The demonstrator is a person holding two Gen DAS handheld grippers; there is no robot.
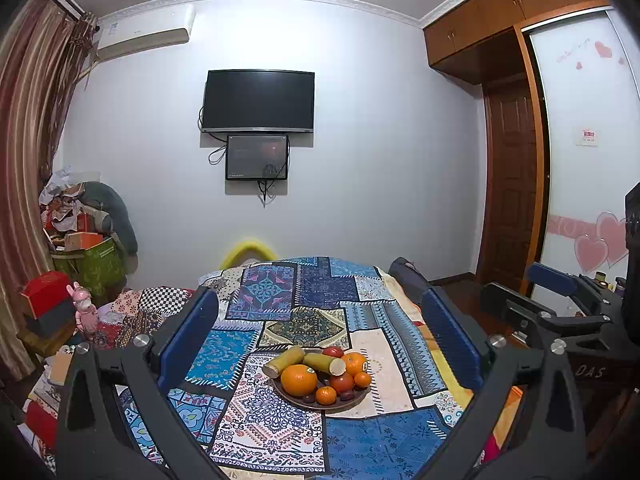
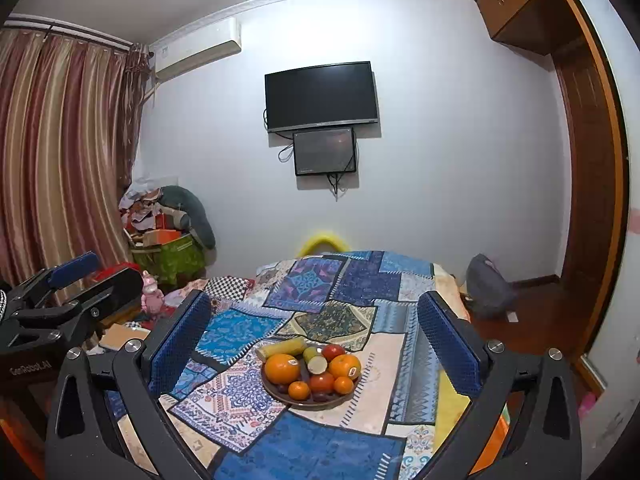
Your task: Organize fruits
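Observation:
A brown plate (image 1: 345, 405) (image 2: 320, 404) of fruit rests on a patchwork cloth (image 1: 372, 444) (image 2: 320, 452). It holds a large orange (image 1: 299, 380) (image 2: 282, 368), a stickered orange (image 1: 354, 363) (image 2: 344, 366), two small tangerines, two tomatoes (image 1: 342, 382) (image 2: 321, 382), yellow-green cane pieces (image 1: 284, 360) (image 2: 286, 347) and dark small fruits. My left gripper (image 1: 320, 294) (image 2: 96, 276) is open with nothing between its blue pads, short of the plate. My right gripper (image 2: 316, 298) (image 1: 532, 292) is likewise open and holds nothing, beside the left one.
The cloth-covered surface drops off at the far end, with a yellow curved object (image 1: 248, 250) behind it. Clutter, a red box (image 1: 44, 296) and a pink rabbit figure (image 1: 85, 312) stand left. A grey bag (image 2: 486, 284) lies on the floor at right.

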